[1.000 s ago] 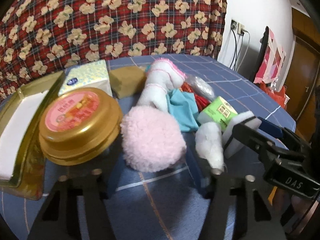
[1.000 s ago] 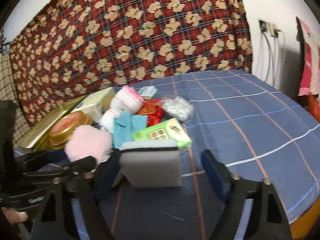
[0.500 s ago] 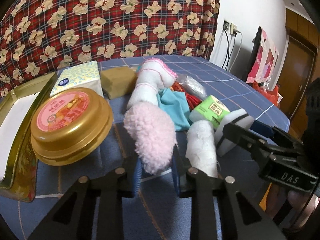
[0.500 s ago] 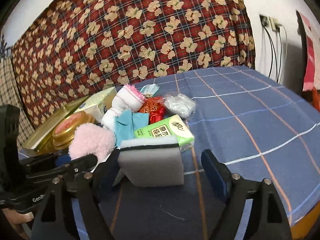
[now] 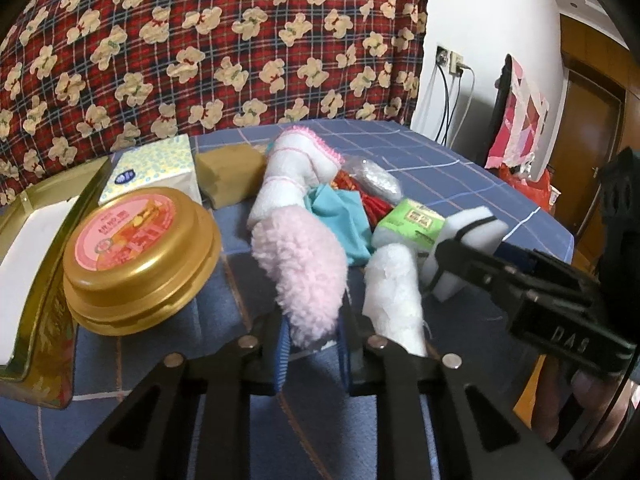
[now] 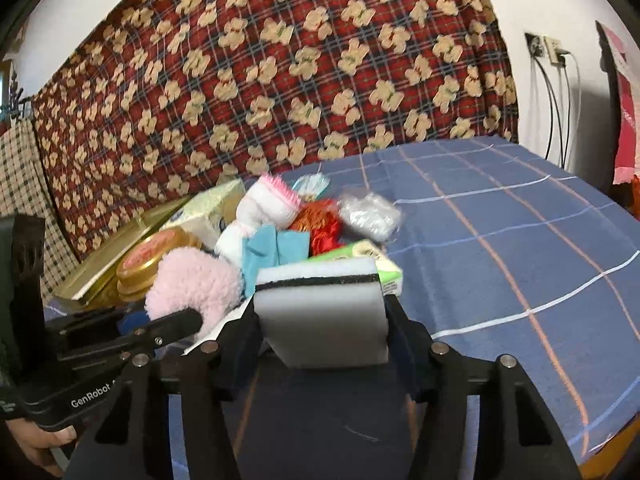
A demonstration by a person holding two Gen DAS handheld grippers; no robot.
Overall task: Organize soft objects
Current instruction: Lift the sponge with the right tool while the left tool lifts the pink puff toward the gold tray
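left tool (image 5: 310,344) pinches pink puff (image 5: 304,268) beside gold tin (image 5: 140,256).

Showing on the blue checked tablecloth (image 5: 460,168): one round gold tin (image 5: 140,256), one flat gold tray (image 5: 48,292), two tissue packs, one pale (image 5: 156,168) and one green (image 5: 412,222), one pink fluffy puff (image 5: 304,268), two sponges, one brown (image 5: 230,172) and one white (image 6: 324,312), one teal cloth (image 5: 344,216).

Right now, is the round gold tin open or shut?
Shut. The round gold tin has its pink-labelled lid sitting flat on top, with no gap showing.
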